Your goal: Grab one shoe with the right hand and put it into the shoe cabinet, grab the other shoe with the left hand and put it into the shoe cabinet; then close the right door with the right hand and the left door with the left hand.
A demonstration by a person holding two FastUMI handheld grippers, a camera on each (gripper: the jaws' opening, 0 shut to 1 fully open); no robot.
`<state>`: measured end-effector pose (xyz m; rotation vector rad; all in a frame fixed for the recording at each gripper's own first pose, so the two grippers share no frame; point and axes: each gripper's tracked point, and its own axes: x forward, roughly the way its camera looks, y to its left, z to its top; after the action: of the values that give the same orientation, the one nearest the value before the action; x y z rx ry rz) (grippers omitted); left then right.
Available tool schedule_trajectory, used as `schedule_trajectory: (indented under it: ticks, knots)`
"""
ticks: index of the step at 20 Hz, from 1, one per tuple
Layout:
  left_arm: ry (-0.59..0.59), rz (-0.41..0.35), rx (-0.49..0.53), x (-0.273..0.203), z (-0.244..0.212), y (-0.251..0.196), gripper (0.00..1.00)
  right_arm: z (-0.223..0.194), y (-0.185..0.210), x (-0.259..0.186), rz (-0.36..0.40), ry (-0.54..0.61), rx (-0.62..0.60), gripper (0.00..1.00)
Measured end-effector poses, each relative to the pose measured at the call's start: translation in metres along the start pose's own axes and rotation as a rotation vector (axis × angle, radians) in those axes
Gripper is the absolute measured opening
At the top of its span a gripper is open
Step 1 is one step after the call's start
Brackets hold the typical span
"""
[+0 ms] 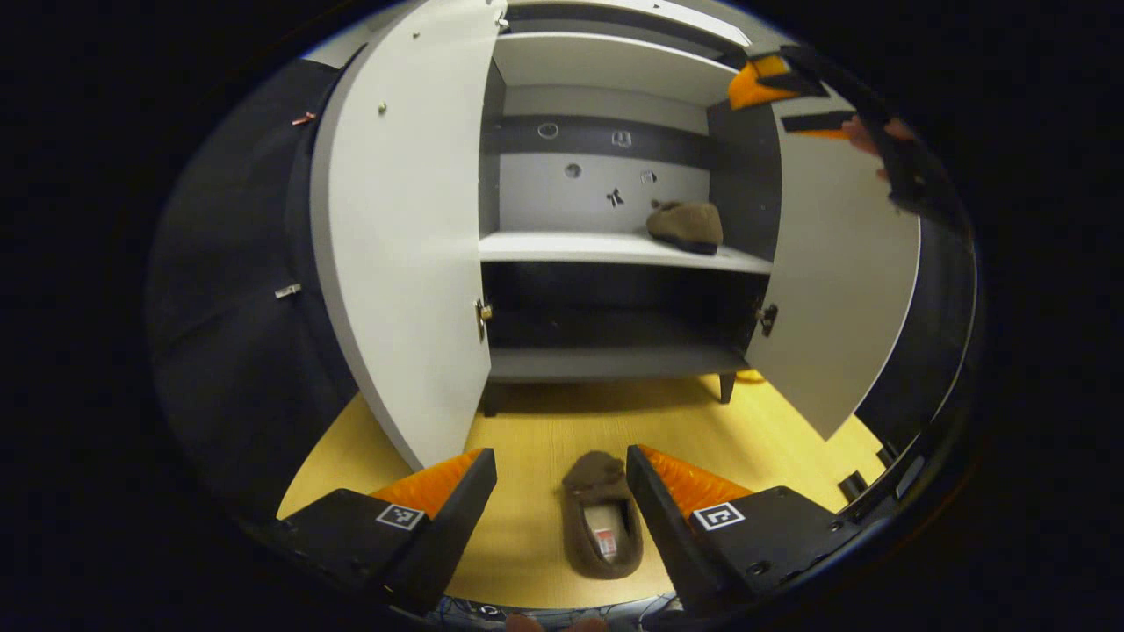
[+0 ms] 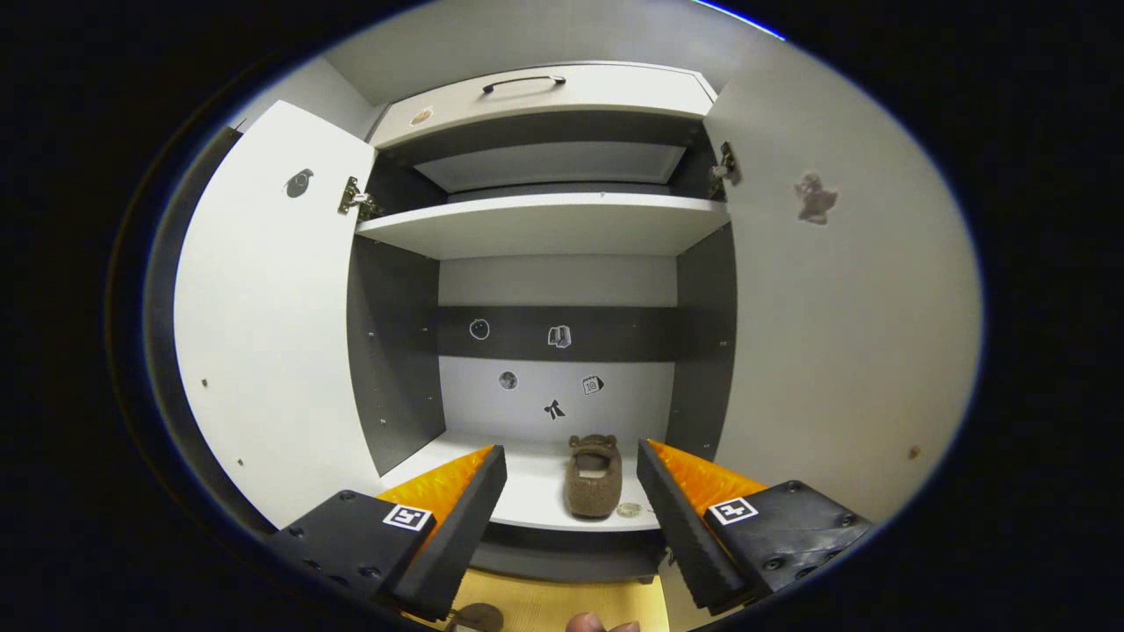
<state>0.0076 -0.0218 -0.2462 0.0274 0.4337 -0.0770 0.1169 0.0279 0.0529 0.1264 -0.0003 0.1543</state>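
One shoe (image 1: 686,225) is set on the cabinet shelf (image 1: 615,250); the other shoe (image 1: 602,515) is framed on the floor (image 1: 544,439) by the wide left hand-held gripper (image 1: 562,478); the right hand-held gripper (image 2: 571,478) is spread wide, empty.

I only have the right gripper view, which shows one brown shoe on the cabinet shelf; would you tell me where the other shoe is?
Observer: The second shoe lies on the yellow floor in front of the open cabinet, with its toe toward the cabinet.
Operator: Thank you. Does the left hand-held gripper have hold of it?
Observer: No. The left hand-held gripper is open, and in its own view the shoe sits between its fingers without either finger touching it.
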Motion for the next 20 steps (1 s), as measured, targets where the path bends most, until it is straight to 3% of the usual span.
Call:
schedule_trajectory:
  ticks: [11, 13, 14, 16, 19, 20]
  knots:
    - [0.273, -0.078, 0.097, 0.109, -0.141, -0.009, 0.89, 0.001, -0.058, -0.088, -0.072, -0.025, -0.037, 0.98]
    - [0.281, -0.097, 0.059, 0.124, -0.147, -0.012, 0.81, -0.004, -0.067, -0.096, -0.083, -0.009, -0.069, 0.98]
    - [0.248, -0.09, 0.042, 0.133, -0.143, -0.013, 0.69, -0.007, -0.069, -0.1, -0.087, -0.002, -0.084, 0.98]
    - [0.214, -0.053, 0.056, 0.148, -0.137, -0.002, 0.57, -0.011, -0.075, -0.109, -0.102, 0.006, -0.115, 0.99]
    - [0.191, -0.062, 0.045, 0.164, -0.136, -0.007, 0.45, -0.015, -0.083, -0.117, -0.121, 0.019, -0.132, 0.98]
    - [0.185, -0.054, 0.049, 0.168, -0.134, -0.007, 0.34, -0.015, -0.084, -0.118, -0.126, 0.022, -0.13, 0.98]
